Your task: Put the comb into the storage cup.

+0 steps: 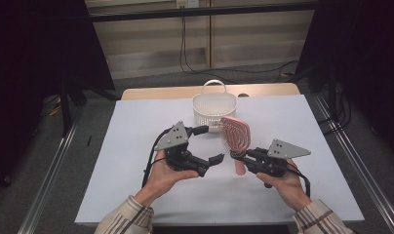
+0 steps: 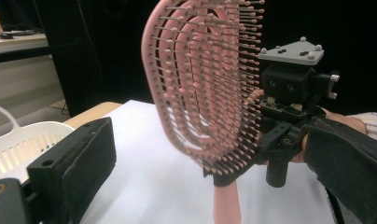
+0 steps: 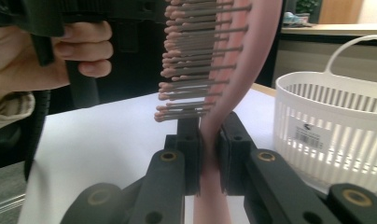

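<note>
A pink hairbrush [image 1: 235, 135] stands tilted above the white table sheet, bristles turned toward my left side. My right gripper [image 1: 237, 155] is shut on its neck just above the handle; in the right gripper view the two black pads [image 3: 192, 154] press on the pink stem [image 3: 210, 140]. My left gripper [image 1: 208, 145] is open, its jaws spread wide and facing the brush head without touching it. From the left gripper view the bristled head [image 2: 203, 88] rises ahead between the wide jaws, with the right gripper [image 2: 280, 135] behind it.
A white slotted basket [image 1: 209, 109] with a loop handle stands on the table just behind the brush, and appears again as the basket [image 3: 331, 126] and the basket [image 2: 18, 149] in the gripper views. The white sheet [image 1: 131, 146] covers the table; dark frame rails run along both sides.
</note>
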The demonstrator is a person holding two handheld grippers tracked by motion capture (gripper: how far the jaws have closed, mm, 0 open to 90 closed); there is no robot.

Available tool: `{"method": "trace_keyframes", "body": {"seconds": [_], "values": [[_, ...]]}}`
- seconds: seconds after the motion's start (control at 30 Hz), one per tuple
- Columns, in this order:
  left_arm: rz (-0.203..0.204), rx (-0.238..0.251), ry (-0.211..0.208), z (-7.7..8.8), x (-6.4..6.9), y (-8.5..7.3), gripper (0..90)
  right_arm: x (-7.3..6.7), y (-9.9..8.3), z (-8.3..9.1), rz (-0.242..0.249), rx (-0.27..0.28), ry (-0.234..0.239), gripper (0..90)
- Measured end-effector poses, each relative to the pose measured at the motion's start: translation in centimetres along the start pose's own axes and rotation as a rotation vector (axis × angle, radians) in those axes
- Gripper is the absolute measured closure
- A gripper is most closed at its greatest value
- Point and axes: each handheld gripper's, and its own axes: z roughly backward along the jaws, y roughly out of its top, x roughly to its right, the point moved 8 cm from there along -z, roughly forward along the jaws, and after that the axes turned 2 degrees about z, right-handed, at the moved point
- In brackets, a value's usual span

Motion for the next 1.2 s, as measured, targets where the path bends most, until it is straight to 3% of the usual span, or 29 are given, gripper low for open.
{"method": "trace_keyframes", "body": {"seconds": [0.07, 0.23, 0.43, 0.67, 1.0, 1.2], "values": [[-0.003, -0.008, 0.003, -0.1, 0.1, 0.0, 2.9, -0.2, 0.0, -0.1, -0.002, 0.000, 0.013, 81.4], [0.003, -0.001, -0.035, -0.3, 0.4, 0.3, 3.9, -0.7, -0.1, -0.3, -0.010, 0.005, 0.055, 81.4], [-0.014, -0.013, -0.057, -1.4, 0.6, 0.5, 5.6, -0.8, -0.3, -0.5, -0.009, 0.001, 0.073, 81.4], [-0.035, -0.016, -0.042, -2.1, 0.3, 0.4, 6.4, -1.0, -0.5, -0.7, -0.016, 0.002, 0.103, 81.4], [-0.004, -0.005, -0.083, -1.6, 0.2, 0.1, 10.0, -1.9, -0.9, -0.8, -0.027, -0.007, 0.180, 81.4], [-0.007, -0.013, -0.108, -1.9, 0.6, 0.0, 13.3, -2.2, -1.1, -1.1, -0.022, -0.014, 0.194, 81.4]]}}
